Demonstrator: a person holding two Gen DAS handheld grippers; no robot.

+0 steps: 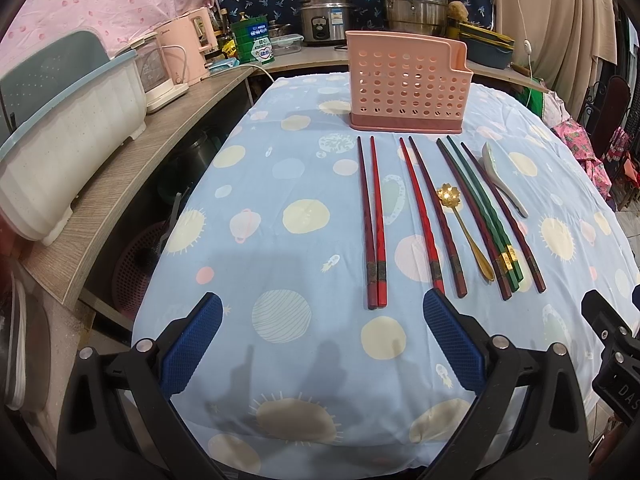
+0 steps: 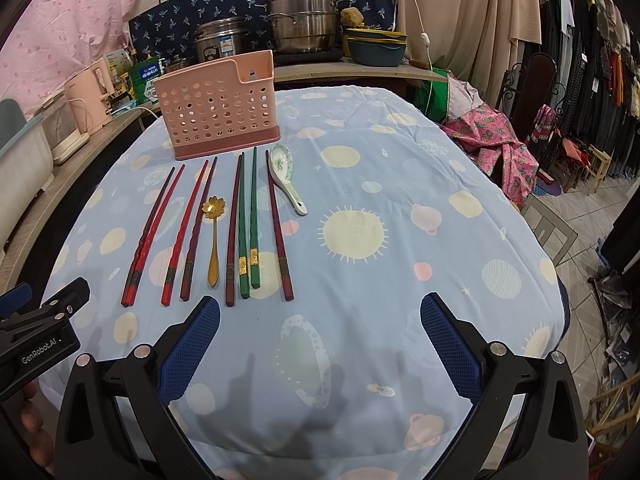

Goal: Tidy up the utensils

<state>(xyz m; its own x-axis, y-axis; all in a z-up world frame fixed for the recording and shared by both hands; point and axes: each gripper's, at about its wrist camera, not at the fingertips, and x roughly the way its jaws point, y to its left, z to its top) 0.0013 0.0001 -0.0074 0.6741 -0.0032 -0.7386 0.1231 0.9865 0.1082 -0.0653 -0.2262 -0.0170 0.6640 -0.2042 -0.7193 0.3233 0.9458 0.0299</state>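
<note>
A pink perforated utensil holder (image 1: 406, 86) (image 2: 218, 104) stands at the far side of the table. In front of it lie several red, dark-red and green chopsticks in a row (image 1: 374, 220) (image 2: 244, 228), a gold flower-shaped spoon (image 1: 466, 224) (image 2: 214, 236) and a white ceramic spoon (image 1: 502, 176) (image 2: 286, 178). My left gripper (image 1: 322, 308) is open and empty, just short of the chopsticks' near ends. My right gripper (image 2: 320, 310) is open and empty, to the right of the row.
The table wears a blue planet-print cloth (image 1: 280, 240) (image 2: 400, 240). A wooden shelf (image 1: 132, 152) on the left carries a dish rack, kettle and tins. Steel pots (image 2: 300, 16) stand on the counter behind. Clothes racks (image 2: 592, 60) stand at the right.
</note>
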